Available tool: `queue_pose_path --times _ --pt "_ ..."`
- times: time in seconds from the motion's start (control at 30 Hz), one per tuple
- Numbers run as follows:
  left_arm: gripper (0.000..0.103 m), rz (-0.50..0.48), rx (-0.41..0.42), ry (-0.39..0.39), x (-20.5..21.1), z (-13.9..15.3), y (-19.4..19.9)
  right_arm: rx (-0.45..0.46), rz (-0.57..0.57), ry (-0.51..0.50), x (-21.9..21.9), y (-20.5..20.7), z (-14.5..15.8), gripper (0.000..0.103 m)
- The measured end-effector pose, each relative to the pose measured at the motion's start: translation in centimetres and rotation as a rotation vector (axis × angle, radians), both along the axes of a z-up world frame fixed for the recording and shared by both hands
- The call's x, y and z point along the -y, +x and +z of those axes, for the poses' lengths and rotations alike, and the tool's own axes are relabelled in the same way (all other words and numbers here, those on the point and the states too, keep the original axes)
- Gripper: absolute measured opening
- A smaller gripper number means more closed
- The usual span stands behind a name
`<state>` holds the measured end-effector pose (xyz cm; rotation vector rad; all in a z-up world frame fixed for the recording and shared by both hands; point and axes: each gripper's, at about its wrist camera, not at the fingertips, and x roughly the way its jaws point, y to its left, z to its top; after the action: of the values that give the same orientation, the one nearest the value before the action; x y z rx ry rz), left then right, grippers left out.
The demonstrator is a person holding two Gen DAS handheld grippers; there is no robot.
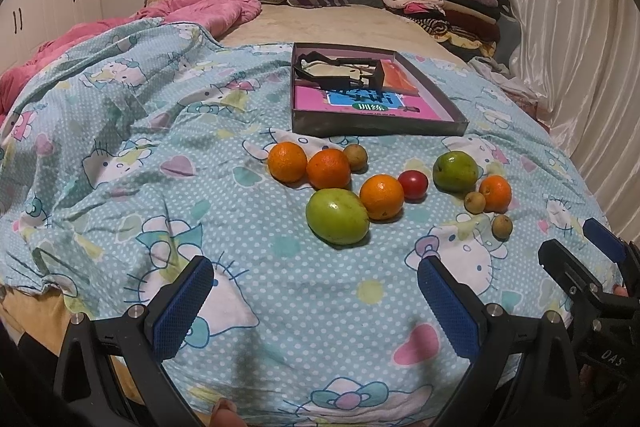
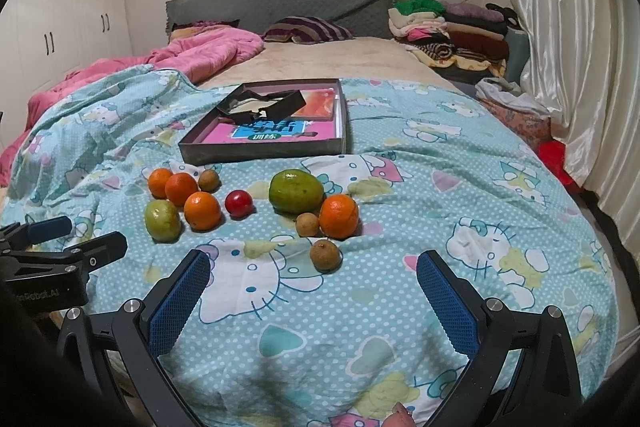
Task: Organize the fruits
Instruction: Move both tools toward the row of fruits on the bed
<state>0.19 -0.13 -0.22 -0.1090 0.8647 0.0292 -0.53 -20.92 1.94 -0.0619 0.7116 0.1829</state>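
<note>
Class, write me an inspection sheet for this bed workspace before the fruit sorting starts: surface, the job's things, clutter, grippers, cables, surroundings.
Surface: blue cartoon-print quilt spread over the bed, wrinkled on the left.
Job's things: four oranges, two green fruits, one red fruit and three small brown fruits lie loose on the quilt; a shallow grey box sits behind them.
Clutter: a pink book and a dark folded insert lie inside the box.
Grippers: left gripper and right gripper both open, holding nothing, short of the fruit.
Cables: nothing seen.
Surroundings: pink duvet, striped pillow, stacked clothes, curtain, wardrobe.
</note>
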Motion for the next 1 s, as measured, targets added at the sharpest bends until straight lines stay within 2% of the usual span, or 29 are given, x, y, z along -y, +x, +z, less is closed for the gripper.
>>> queue_pose_path --times 0.33,0.47,0.7,0.77,0.83,1.0 --pt "0.103 0.001 -0.008 0.001 -1.0 -1.0 1.0 -0.020 0.008 -0.009 -0.2 0.7 -0.7 0.103" --pt "0.103 -0.014 -0.037 -0.004 -1.0 -1.4 1.5 -0.025 0.001 -0.029 -0.3 1.4 -1.1 0.103" --pt "0.102 -0.035 -0.061 -0.022 -1.7 -1.9 2.8 -0.079 0.023 -0.006 0.2 3.4 -2.3 0.102" --pt "0.102 -0.042 -0.054 -0.014 -1.9 -1.7 3.2 -0.087 0.029 -0.004 0.2 4.0 -2.7 0.096" --pt "0.102 -0.043 -0.059 -0.016 -2.0 -1.6 3.6 -0.102 0.047 -0.012 0.1 4.6 -3.2 0.082" --pt "0.092 -0.056 -0.098 -0.016 -2.0 -1.8 4.8 -0.155 0.073 -0.019 -0.3 5.9 -4.8 0.061"
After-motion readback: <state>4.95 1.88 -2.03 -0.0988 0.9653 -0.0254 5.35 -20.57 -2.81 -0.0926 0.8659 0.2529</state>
